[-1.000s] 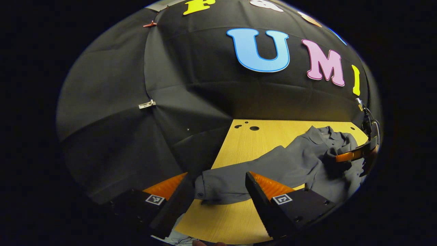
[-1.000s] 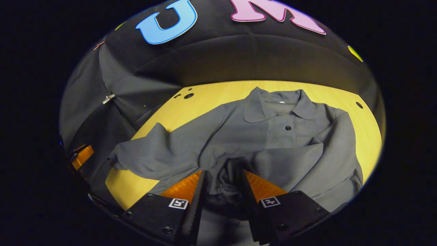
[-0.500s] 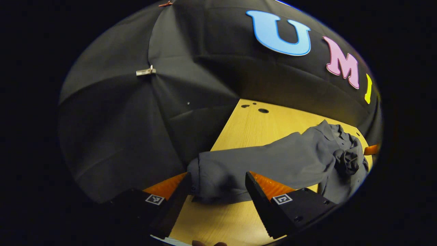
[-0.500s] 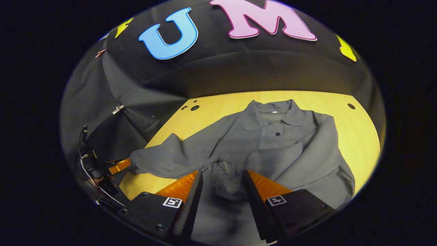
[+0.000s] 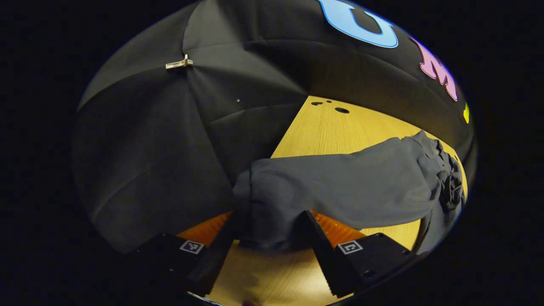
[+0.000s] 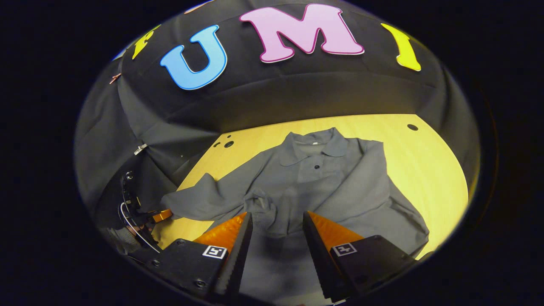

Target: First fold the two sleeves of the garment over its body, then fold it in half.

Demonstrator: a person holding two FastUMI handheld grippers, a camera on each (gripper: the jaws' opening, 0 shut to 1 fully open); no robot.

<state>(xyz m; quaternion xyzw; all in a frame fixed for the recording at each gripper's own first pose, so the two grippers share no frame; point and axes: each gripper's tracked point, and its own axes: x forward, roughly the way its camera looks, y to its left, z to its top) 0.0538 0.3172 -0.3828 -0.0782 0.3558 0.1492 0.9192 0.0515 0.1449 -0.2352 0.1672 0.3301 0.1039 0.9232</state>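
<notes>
On the wooden tabletop (image 6: 429,161) the grey garment (image 6: 331,191) lies face up, collar toward the booth wall, buttons showing down its front. Its right sleeve (image 6: 365,187) is already folded across the body. In my right gripper view, my right claw (image 6: 275,238) hovers over the lower body of the garment with its fingers spread and nothing between them. In my left gripper view, the left sleeve (image 5: 340,187) stretches from the bunched body toward me, and its cuff end sits between the fingers of my left claw (image 5: 270,242); the fingers stand apart on either side of the cuff, and I cannot tell whether they press it. My left claw (image 6: 159,216) also appears in the right gripper view at the sleeve's end near the tabletop's edge.
</notes>
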